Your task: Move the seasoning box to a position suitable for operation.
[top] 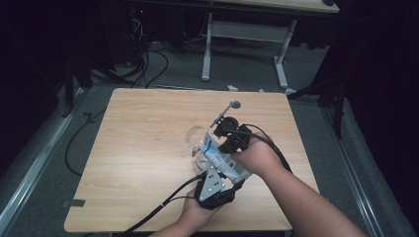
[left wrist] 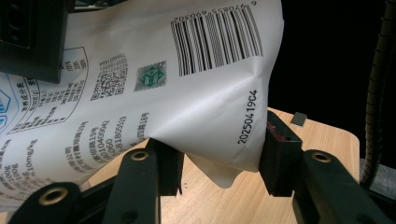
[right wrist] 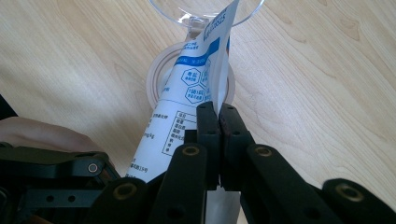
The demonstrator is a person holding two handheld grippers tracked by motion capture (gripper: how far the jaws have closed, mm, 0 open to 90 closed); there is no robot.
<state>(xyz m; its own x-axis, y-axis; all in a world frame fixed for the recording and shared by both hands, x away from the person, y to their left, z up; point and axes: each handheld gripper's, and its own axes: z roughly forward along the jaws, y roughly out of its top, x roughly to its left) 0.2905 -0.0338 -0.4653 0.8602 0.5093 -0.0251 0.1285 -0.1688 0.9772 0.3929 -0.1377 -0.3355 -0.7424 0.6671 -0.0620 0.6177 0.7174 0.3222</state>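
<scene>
Right fingers (right wrist: 218,140) clenched on the edge of the white-and-blue printed plastic pouch (right wrist: 194,88). Left fingers (left wrist: 219,158) grasp its bottom end. Pouch's long axis slants from both fingers down into the clear stemmed glass (top: 196,139) just ahead on the table (top: 138,148).

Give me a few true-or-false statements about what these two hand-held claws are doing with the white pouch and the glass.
1. Both grippers hold the white pouch. True.
2. The right gripper is wide open. False: its jaws are pinched shut on the pouch's edge.
3. The pouch's top end points toward a clear glass. True.
4. The table is metal. False: it is light wood.
5. The left gripper grips the pouch's bottom end, near the barcode. True.
</scene>
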